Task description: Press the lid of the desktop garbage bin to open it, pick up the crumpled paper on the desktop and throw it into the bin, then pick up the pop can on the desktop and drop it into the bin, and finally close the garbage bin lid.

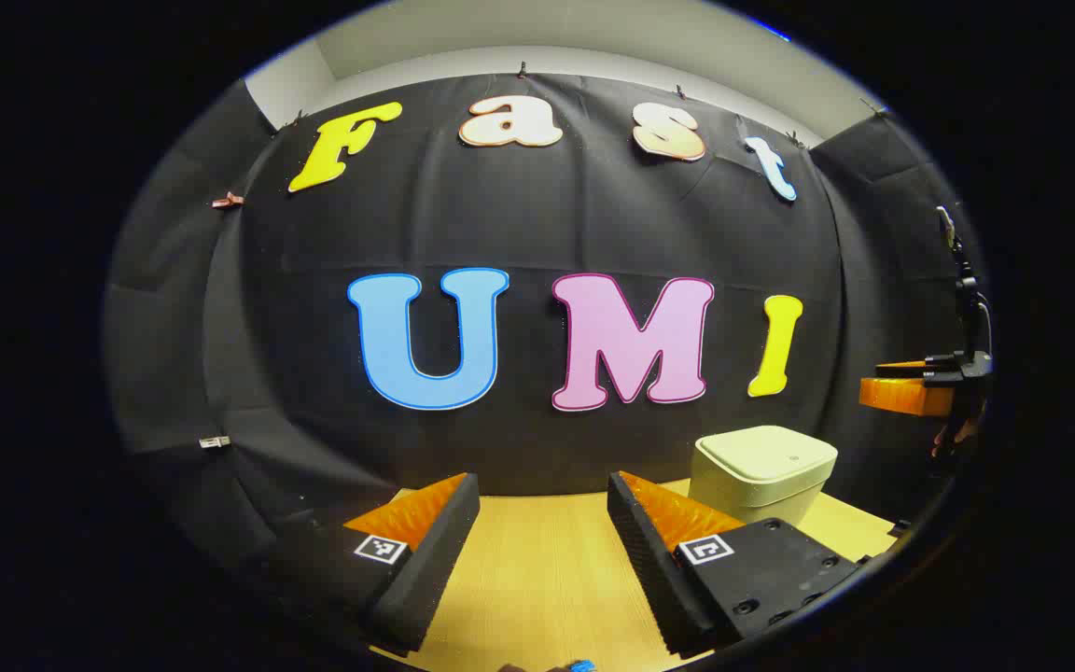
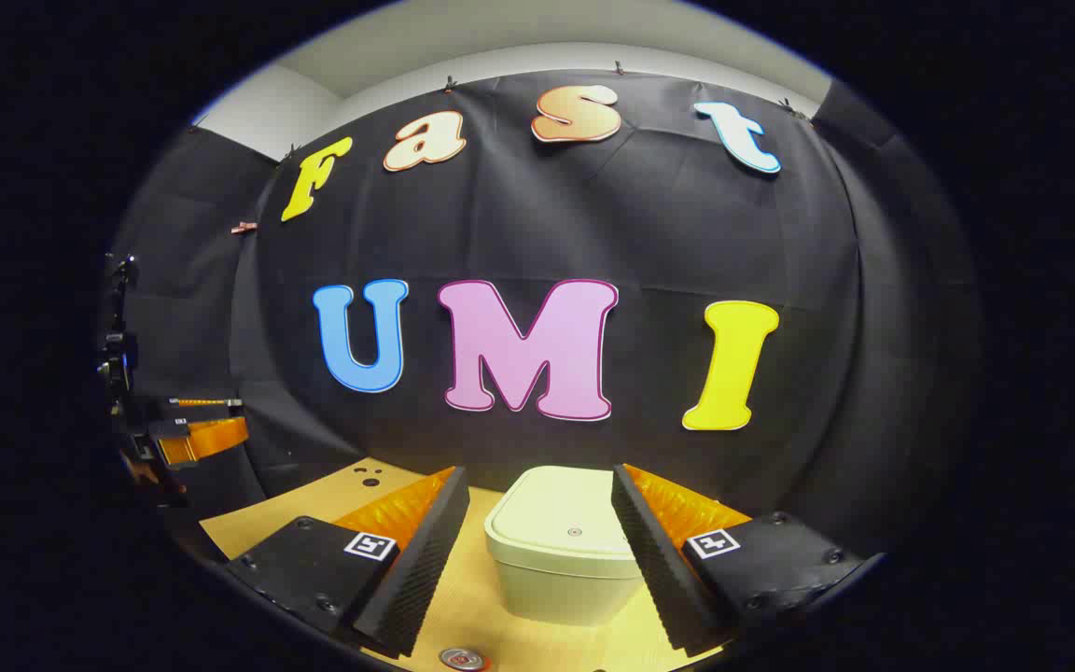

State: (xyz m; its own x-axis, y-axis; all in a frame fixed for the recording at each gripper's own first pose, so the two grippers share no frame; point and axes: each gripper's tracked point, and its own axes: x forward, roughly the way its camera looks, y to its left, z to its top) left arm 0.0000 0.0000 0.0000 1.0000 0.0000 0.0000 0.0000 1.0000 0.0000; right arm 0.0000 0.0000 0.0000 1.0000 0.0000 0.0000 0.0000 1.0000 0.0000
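The pale desktop bin (image 2: 564,560) stands on the wooden table with its lid (image 2: 567,509) down. My right gripper (image 2: 539,476) is open and hovers just in front of the bin, which shows between its fingers without touching them. A round can top (image 2: 463,659) peeks in at the bottom edge, below the left finger. In the left gripper view the bin (image 1: 761,471) stands to the right, beyond the right finger. My left gripper (image 1: 542,485) is open over bare table, nothing between its fingers. The right gripper (image 1: 906,392) hangs at the far right, above the bin's level.
The wooden table (image 1: 537,569) ends at the black cloth wall close behind the bin. A small blue object (image 1: 582,665) shows at the bottom edge. Several small holes (image 2: 365,476) mark the table at the left. The left gripper (image 2: 206,434) is at the far left.
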